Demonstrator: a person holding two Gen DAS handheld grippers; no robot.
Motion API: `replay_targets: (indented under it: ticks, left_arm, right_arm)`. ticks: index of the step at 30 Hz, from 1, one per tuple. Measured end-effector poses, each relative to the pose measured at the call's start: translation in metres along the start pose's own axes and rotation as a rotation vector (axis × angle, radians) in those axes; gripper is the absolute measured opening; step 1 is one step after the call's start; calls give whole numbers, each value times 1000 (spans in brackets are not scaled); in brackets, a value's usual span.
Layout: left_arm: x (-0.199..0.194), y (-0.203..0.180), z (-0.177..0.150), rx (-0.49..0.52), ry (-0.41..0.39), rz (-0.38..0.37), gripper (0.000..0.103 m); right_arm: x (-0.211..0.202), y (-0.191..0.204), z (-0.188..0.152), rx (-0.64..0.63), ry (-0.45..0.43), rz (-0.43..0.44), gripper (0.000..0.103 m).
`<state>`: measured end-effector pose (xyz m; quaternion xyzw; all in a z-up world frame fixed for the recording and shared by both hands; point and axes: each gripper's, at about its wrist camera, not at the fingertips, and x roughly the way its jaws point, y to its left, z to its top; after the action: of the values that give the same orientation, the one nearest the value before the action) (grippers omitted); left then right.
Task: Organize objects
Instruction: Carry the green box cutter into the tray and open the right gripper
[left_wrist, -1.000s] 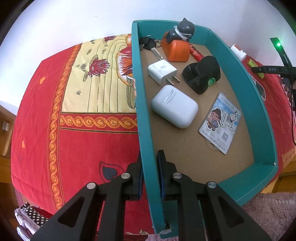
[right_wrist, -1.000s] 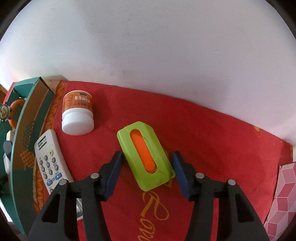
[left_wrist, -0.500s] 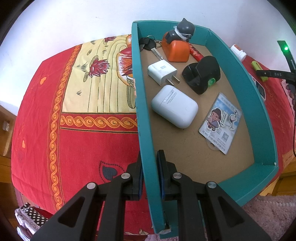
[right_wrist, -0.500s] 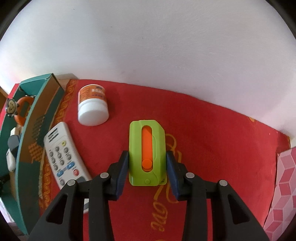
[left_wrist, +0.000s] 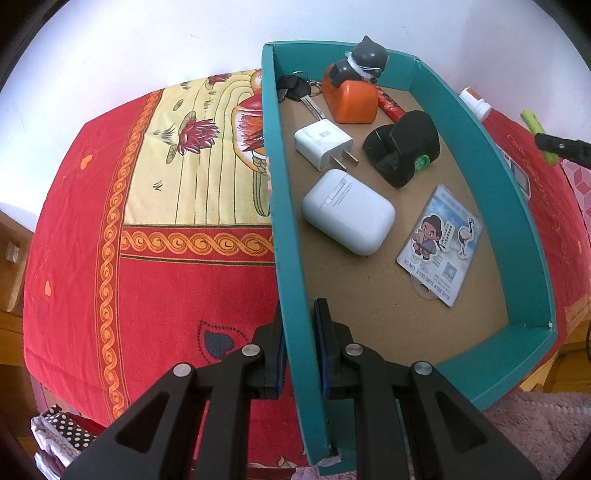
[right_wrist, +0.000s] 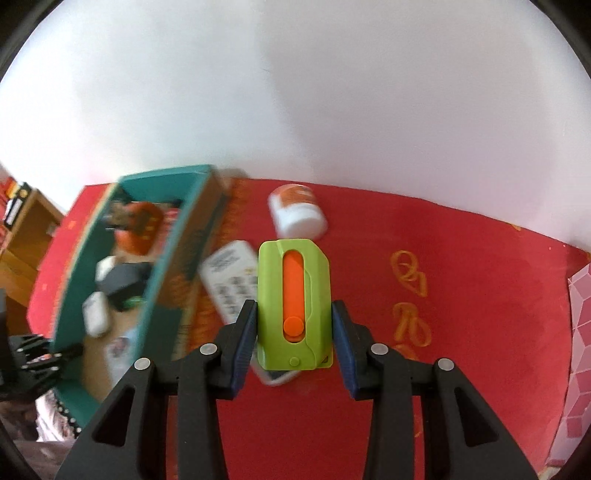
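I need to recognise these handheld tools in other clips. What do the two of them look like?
Both look alike. The left tool and right tool each have two matte black plastic fingers with triangular cut-outs, round silver pivot pins and blue pads on the inner faces. No cables, markings, hands or sleeves show.

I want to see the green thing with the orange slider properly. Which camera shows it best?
The right wrist view: the green cutter fills the middle, held between the right gripper pads. The left wrist view catches only its green tip at the far right edge, behind the teal box.
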<state>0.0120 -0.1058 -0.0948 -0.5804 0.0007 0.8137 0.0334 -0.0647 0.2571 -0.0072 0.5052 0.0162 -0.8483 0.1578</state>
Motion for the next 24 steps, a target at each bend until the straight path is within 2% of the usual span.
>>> replay_targets:
  ticks: [5,9,10,15,24]
  left_arm:
    - [1,0,2,6,6,3,12]
    - [2,0,3,6,6,3,12]
    - [2,0,3,5,6,2,12]
    - [4,1,5,1,7,-2,12]
    - [3,0,4,-6,12,-13,12]
  right_arm:
    - [-15,33,-10,-63,-10,92,40]
    - [-5,77,-7,-129,17,156,40]
    - [11,105,1,-146,23,168,40]
    - [33,142,-14,-201,70,225,40]
    - [78,218,-45,-365,180,268,41]
